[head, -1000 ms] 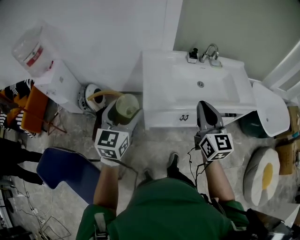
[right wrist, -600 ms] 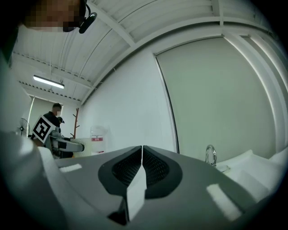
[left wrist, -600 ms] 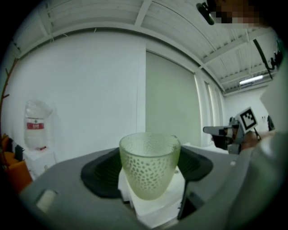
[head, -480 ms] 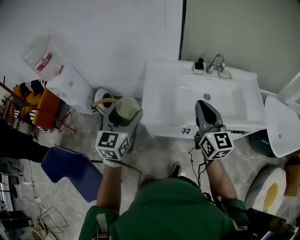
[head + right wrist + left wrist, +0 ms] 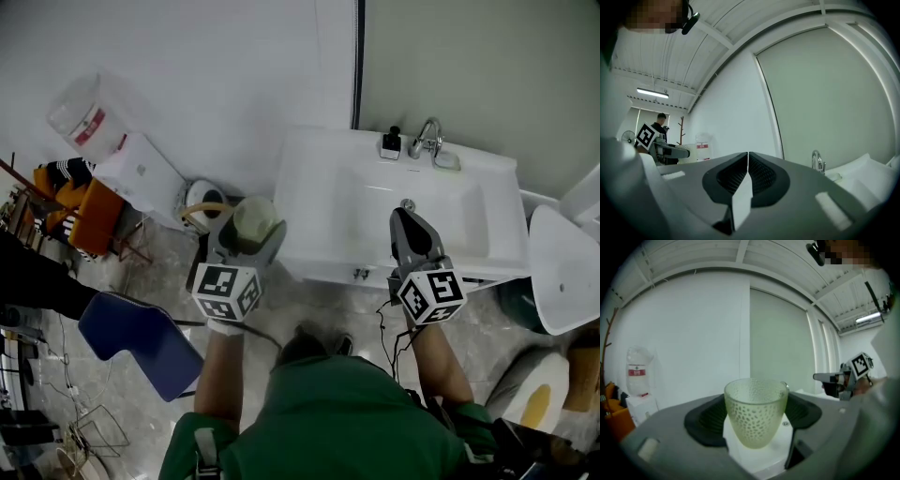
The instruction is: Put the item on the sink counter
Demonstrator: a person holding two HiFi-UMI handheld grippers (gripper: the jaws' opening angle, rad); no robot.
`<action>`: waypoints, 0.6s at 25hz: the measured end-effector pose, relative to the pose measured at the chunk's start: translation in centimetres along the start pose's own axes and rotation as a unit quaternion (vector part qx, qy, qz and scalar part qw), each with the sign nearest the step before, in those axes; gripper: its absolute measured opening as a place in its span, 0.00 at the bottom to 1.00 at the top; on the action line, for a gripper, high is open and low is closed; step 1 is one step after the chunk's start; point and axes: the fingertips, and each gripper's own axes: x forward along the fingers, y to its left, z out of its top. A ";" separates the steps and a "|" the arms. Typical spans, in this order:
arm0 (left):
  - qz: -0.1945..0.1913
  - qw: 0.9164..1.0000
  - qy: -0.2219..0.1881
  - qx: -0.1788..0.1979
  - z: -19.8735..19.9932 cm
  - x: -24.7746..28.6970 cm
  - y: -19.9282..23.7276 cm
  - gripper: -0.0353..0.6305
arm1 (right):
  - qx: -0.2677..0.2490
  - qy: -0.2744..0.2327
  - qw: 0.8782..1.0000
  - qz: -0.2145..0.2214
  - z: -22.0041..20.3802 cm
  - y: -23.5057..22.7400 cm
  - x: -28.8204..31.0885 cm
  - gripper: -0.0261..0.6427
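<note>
— Where's the cup point(image 5: 755, 412)?

— Upright between the jaws of the left hand-held gripper point(image 5: 247, 234), which are clamped on its sides. It's pale green, dimpled and translucent (the rim sits level, mouth up).

— Is it on the sink surface point(image 5: 305, 202)?

— No. From the head view it's held just left of the surface's near left corner, above the floor and beside the white edge.

— And the right hand-held gripper point(image 5: 747, 174)?

— Its jaws are pressed together with nothing between them. It hangs over the near rim of the basin, pointing toward the far wall.

— What stands on the surface itself?

— A faucet point(image 5: 427, 139) at the far edge, with a small dark-topped bottle point(image 5: 390, 142) just left of it.

— Anything else around?

— A water jug point(image 5: 82, 114) at the far left, and a blue chair point(image 5: 139, 345) on the floor at the near left.
</note>
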 end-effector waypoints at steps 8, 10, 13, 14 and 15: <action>-0.005 1.000 0.001 -0.013 -0.8 4.9 1.9 0.62 | 0.003 0.018 1.000 -0.011 -1.4 -3.1 3.1 0.05; -0.009 1.000 -0.001 -0.017 -1.1 6.7 2.8 0.62 | 0.001 0.023 1.000 -0.017 -1.7 -4.0 4.5 0.05; -0.014 1.000 0.001 -0.025 -1.5 9.8 4.7 0.62 | -0.003 0.031 0.999 -0.024 -1.9 -5.2 7.3 0.05; -0.016 0.999 0.002 -0.029 -1.7 10.9 5.4 0.62 | -0.005 0.033 0.999 -0.026 -1.9 -5.7 8.4 0.05; -0.018 0.999 0.003 -0.032 -1.8 12.0 6.1 0.62 | -0.006 0.036 0.999 -0.028 -2.0 -6.1 9.5 0.05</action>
